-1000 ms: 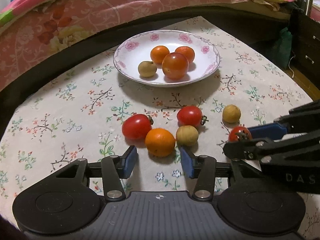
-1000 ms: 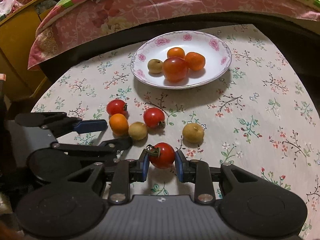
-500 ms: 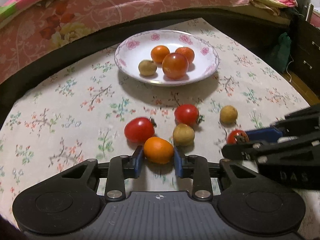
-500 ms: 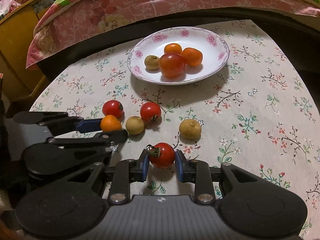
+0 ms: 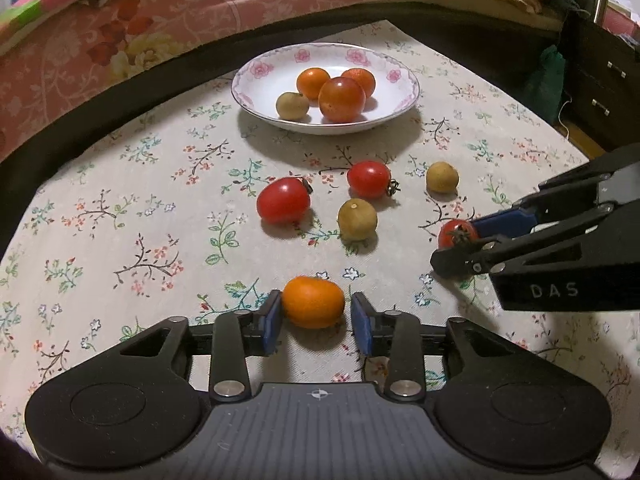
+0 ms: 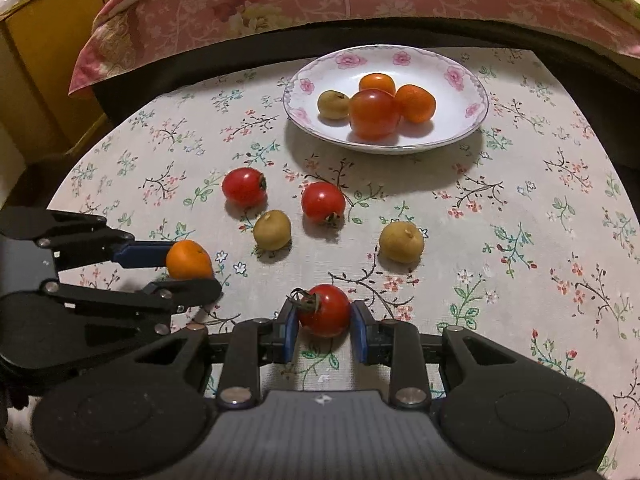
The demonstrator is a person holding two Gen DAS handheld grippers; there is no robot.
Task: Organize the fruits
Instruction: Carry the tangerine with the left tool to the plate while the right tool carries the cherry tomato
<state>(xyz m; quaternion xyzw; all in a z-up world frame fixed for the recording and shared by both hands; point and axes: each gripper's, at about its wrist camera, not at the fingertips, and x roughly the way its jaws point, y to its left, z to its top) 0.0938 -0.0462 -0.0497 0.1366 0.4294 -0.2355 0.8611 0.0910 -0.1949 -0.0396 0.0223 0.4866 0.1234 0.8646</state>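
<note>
Our left gripper [image 5: 315, 317] clamps a small round orange fruit [image 5: 313, 301], our right gripper [image 6: 325, 331] a red cherry tomato [image 6: 325, 311], both bound for the floral-rimmed white plate [image 6: 460, 136].

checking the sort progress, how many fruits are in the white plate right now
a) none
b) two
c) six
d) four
d: the white plate holds four fruits: two orange ones, one larger orange-red tomato and one tan fruit, while the others lie on the cloth or sit between the tongs.
</note>
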